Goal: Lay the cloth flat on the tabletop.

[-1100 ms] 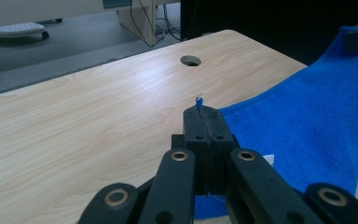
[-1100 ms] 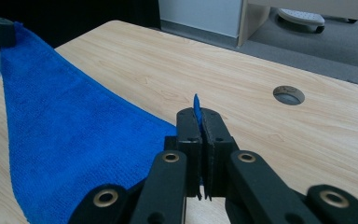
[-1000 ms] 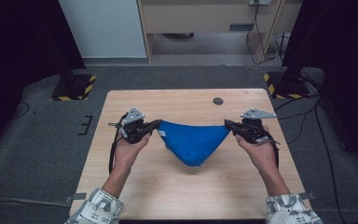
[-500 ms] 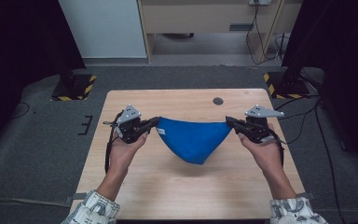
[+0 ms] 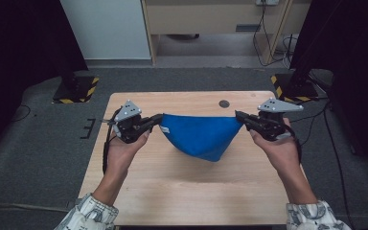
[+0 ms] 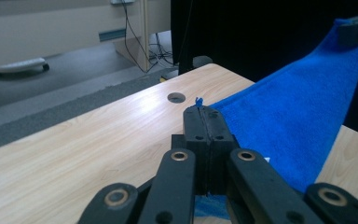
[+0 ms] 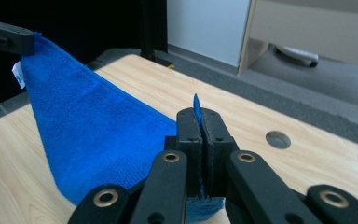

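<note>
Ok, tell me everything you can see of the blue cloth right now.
The blue cloth looks like soft, fuzzy towelling with a stitched hem and a small white tag near the left gripper's end. It is held up above the table, its top edge pulled fairly straight between the two grippers, the rest hanging in a downward point. Both the left gripper and the right gripper are shut on its upper corners. Whether the hanging tip touches the wood cannot be told.
</note>
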Available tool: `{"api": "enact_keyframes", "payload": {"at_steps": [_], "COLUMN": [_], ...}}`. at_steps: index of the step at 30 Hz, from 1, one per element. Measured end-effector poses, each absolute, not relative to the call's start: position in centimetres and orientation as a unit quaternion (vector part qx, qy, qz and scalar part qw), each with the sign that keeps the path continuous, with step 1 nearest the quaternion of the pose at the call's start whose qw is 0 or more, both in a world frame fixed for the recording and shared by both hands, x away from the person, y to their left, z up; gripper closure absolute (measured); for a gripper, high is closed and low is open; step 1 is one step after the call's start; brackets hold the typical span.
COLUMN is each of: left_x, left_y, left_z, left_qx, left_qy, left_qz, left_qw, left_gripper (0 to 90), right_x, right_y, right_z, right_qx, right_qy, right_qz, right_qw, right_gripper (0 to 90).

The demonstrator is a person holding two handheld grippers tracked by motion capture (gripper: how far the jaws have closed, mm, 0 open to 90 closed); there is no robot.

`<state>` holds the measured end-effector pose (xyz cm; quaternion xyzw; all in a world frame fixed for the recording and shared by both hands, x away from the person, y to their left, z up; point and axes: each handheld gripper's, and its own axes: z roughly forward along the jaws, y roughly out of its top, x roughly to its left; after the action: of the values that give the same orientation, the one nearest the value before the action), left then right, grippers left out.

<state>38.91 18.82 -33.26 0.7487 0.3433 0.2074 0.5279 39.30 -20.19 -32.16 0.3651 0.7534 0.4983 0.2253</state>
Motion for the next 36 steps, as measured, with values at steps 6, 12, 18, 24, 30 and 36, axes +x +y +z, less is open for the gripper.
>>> {"api": "enact_keyframes", "payload": {"at_steps": [6,12,18,24,30,36], "left_x": [39.5,44.6,49.5,52.6,55.5,58.0], "left_y": [18.7,17.4,16.4,16.0,16.4,16.4], "left_z": [-30.9,-32.4,-35.7,-37.9,-39.5,-41.6], "left_qx": [0.744,0.746,0.755,0.759,0.756,0.747], "left_qy": [0.342,0.363,0.389,0.412,0.436,0.464], "left_qz": [0.224,0.229,0.232,0.228,0.235,0.240], "left_qw": [0.529,0.509,0.474,0.450,0.429,0.411], "left_gripper": [90.0,90.0,90.0,90.0,90.0,71.0], "right_x": [39.4,44.6,49.7,53.0,55.6,58.3], "right_y": [-20.4,-20.1,-20.4,-20.3,-20.1,-19.1], "right_z": [-31.0,-34.0,-37.8,-40.0,-41.8,-43.2], "right_qx": [0.363,0.378,0.425,0.456,0.489,0.510], "right_qy": [0.749,0.751,0.738,0.732,0.723,0.716], "right_qz": [0.503,0.487,0.477,0.465,0.450,0.432], "right_qw": [0.234,0.238,0.216,0.201,0.188,0.203], "right_gripper": [87.9,87.8,87.8,87.6,87.2,46.6]}}
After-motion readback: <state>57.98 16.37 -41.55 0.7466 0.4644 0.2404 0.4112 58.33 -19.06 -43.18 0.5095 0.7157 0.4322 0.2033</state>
